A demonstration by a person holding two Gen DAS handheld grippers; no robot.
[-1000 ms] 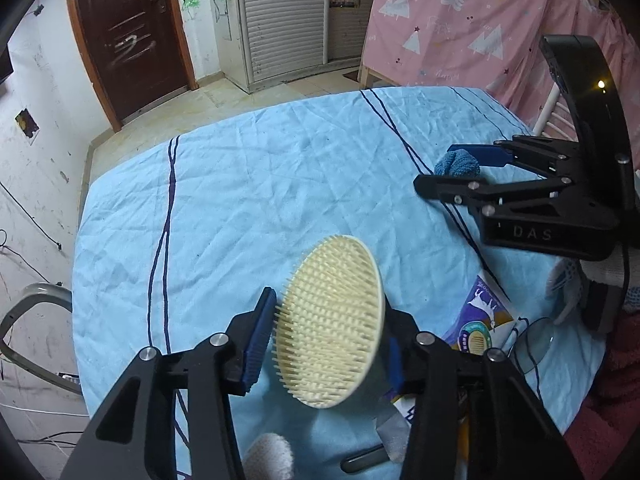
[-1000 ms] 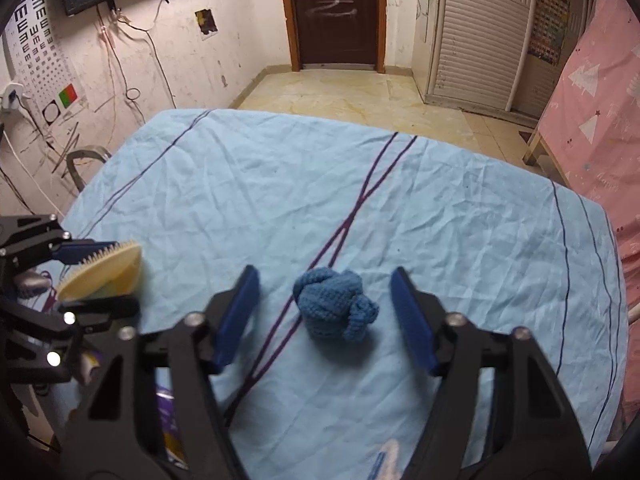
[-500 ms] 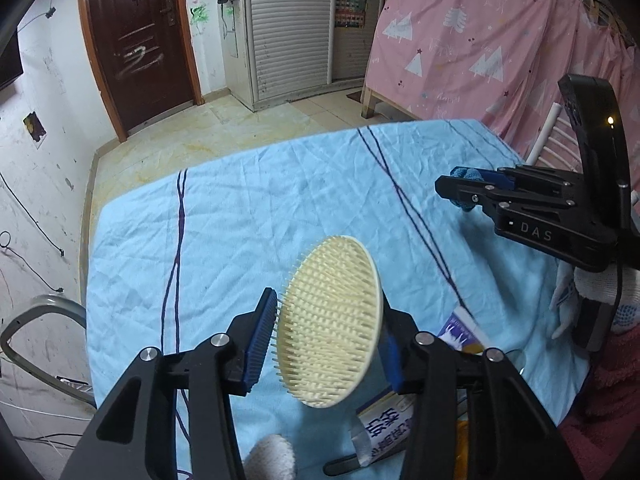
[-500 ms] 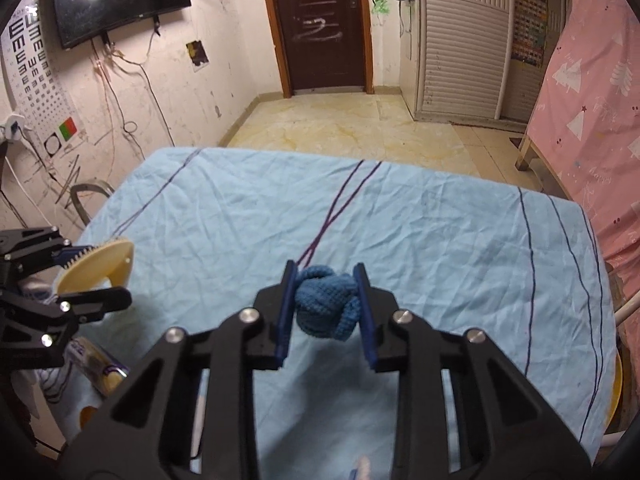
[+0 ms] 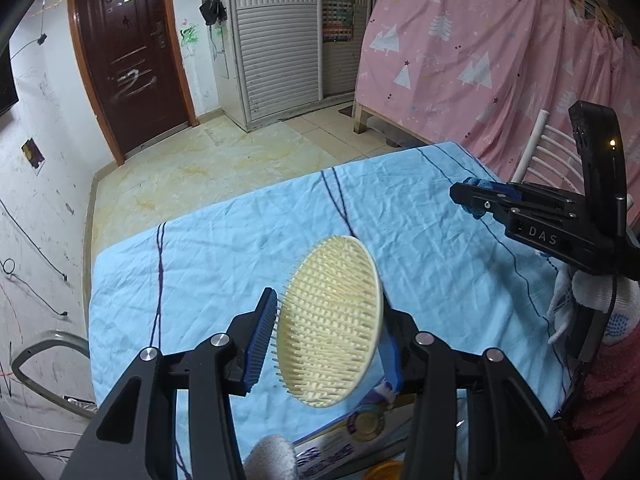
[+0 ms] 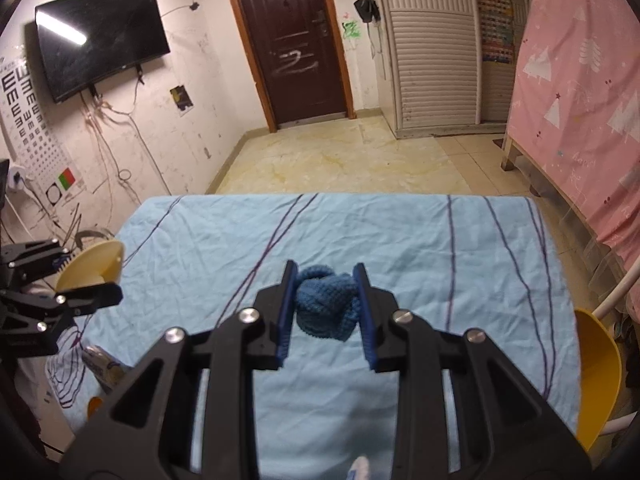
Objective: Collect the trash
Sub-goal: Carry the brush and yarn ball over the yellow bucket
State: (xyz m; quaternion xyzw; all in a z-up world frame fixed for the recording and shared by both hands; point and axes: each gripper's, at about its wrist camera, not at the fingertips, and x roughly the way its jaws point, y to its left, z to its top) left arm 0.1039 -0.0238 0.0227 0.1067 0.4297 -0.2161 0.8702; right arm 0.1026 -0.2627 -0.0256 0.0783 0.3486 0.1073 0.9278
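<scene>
My left gripper [image 5: 328,332] is shut on a cream oval brush [image 5: 330,320] with its bristles facing left, held above the blue-clothed table [image 5: 240,248]. It shows from behind in the right wrist view [image 6: 94,266]. My right gripper [image 6: 325,308] is shut on a blue knitted ball [image 6: 326,306] and holds it above the table [image 6: 400,240]. The right gripper also shows at the right of the left wrist view [image 5: 476,200], with a bit of the blue ball [image 5: 474,182] visible.
A printed carton [image 5: 352,436] and a yellow object [image 5: 384,472] lie at the table's near edge under the left gripper. A can [image 6: 100,364] lies at the left edge. A yellow scoop [image 6: 598,364] sits by a white chair at the right.
My right gripper closed on the blue knitted ball and lifted it off the cloth. Both grippers have risen and pulled back from the table; the brush stays gripped.
</scene>
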